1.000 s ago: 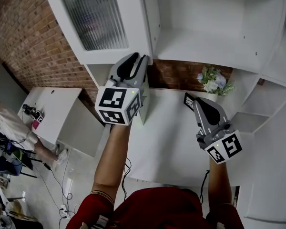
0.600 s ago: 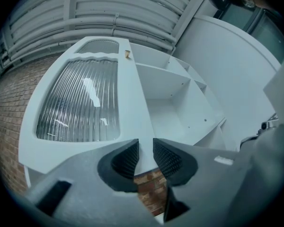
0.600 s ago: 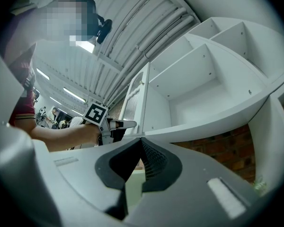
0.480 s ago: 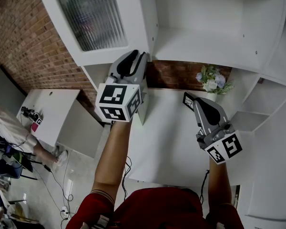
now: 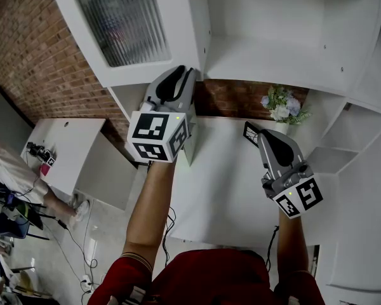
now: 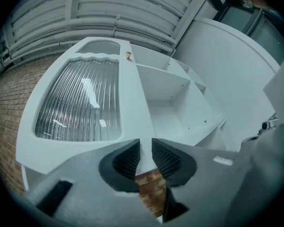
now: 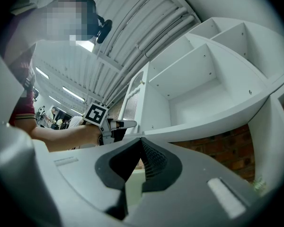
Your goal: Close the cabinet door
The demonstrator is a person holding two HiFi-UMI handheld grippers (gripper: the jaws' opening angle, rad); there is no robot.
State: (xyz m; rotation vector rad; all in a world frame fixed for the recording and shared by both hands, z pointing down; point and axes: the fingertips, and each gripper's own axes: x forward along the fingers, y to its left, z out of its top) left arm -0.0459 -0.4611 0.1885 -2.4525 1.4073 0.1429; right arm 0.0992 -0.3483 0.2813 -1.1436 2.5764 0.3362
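The white cabinet door [image 5: 174,49] with a ribbed glass pane [image 5: 120,21] stands swung out to the left of the open cabinet [image 5: 279,37]. My left gripper [image 5: 183,75] sits just under the door's lower corner, on the side nearest the cabinet. In the left gripper view, the door's frame [image 6: 132,108] and brick wall show through the narrow gap of the left gripper [image 6: 146,152]. Its jaws have just been closing, and no pad visibly presses on anything. My right gripper [image 5: 251,132] hangs lower over the counter, pads together and empty, as the right gripper [image 7: 141,152] also shows in its own view.
A small pot of flowers [image 5: 280,110] stands at the back of the white counter [image 5: 222,189]. Open shelves [image 5: 343,138] curve round on the right. A low white table [image 5: 70,145] and a person [image 5: 3,164] are down at the left.
My left gripper has edged up slightly toward the door's bottom edge. The door and the right gripper stand as before.
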